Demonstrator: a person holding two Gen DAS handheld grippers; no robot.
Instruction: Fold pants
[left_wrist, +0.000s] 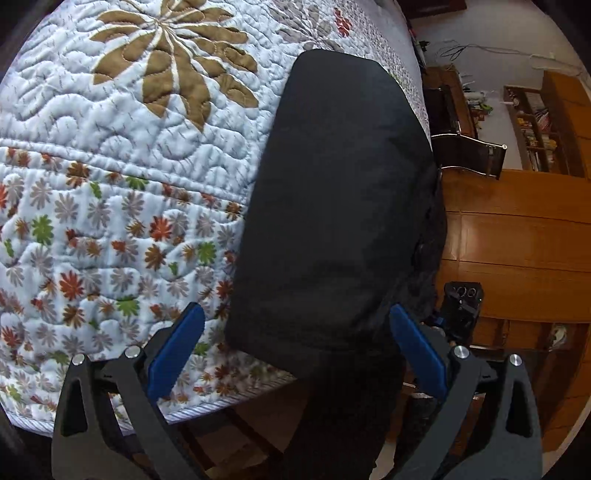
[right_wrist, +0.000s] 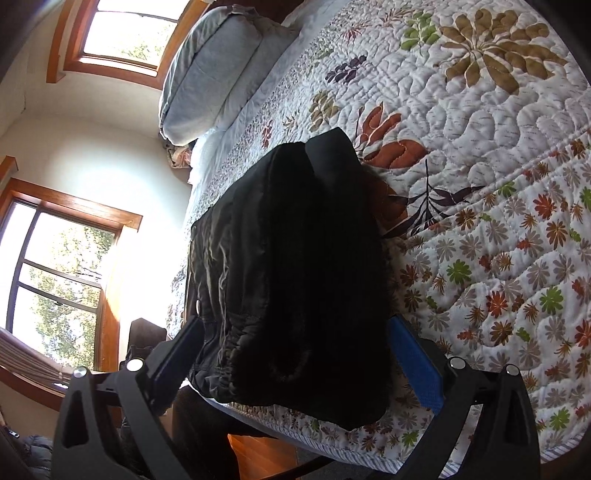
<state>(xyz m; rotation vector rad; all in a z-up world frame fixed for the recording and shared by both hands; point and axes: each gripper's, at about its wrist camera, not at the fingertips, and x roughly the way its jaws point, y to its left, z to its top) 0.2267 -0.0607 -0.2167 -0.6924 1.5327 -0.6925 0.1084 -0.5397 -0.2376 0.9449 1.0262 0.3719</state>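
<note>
Black pants (left_wrist: 343, 206) lie folded in a long bundle on the floral quilt (left_wrist: 110, 206) near the bed's edge. They also show in the right wrist view (right_wrist: 291, 258), with the gathered waistband and a snap toward the near left. My left gripper (left_wrist: 295, 347) is open, its blue pads on either side of the near end of the pants, not closed on the cloth. My right gripper (right_wrist: 295, 354) is open too, its fingers standing either side of the waistband end. The far end of the bundle reaches further onto the bed.
The quilt's edge (right_wrist: 332, 439) runs just below both grippers, with wooden floor (left_wrist: 517, 236) beyond. A grey pillow (right_wrist: 214, 70) lies at the head of the bed. Windows (right_wrist: 55, 277), a dark chair (left_wrist: 469, 151) and a bookshelf (left_wrist: 539, 125) stand around the room.
</note>
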